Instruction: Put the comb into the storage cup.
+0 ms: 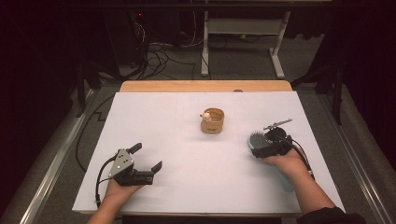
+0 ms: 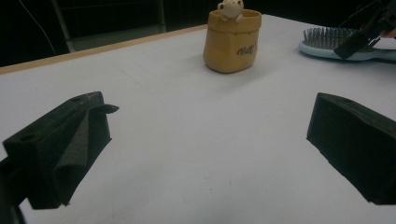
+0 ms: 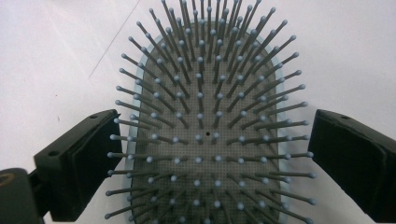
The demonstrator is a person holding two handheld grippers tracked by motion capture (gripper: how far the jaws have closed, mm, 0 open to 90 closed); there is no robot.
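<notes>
A light-blue hairbrush (image 1: 253, 139) lies bristles-up at the right of the white sheet (image 1: 177, 140). My right gripper (image 1: 264, 141) hangs over the brush head. In the right gripper view the brush (image 3: 201, 93) sits between the wide-set jaws of my right gripper (image 3: 215, 128); the pads stand beside its bristles without pressing the body. A tan pouch-shaped cup (image 1: 213, 122) with a small cream figure (image 1: 205, 115) on its rim stands mid-table. My left gripper (image 1: 148, 156) rests open at the lower left, nothing between its jaws. The left gripper view (image 2: 210, 116) faces the cup (image 2: 231, 44) and the brush (image 2: 327, 39).
A thin metal tool (image 1: 278, 123) lies just beyond the brush. The wooden table edge (image 1: 205, 86) runs along the far side. Behind it on the floor are cables (image 1: 154, 56) and a white desk frame (image 1: 243, 28). Metal rails flank the table.
</notes>
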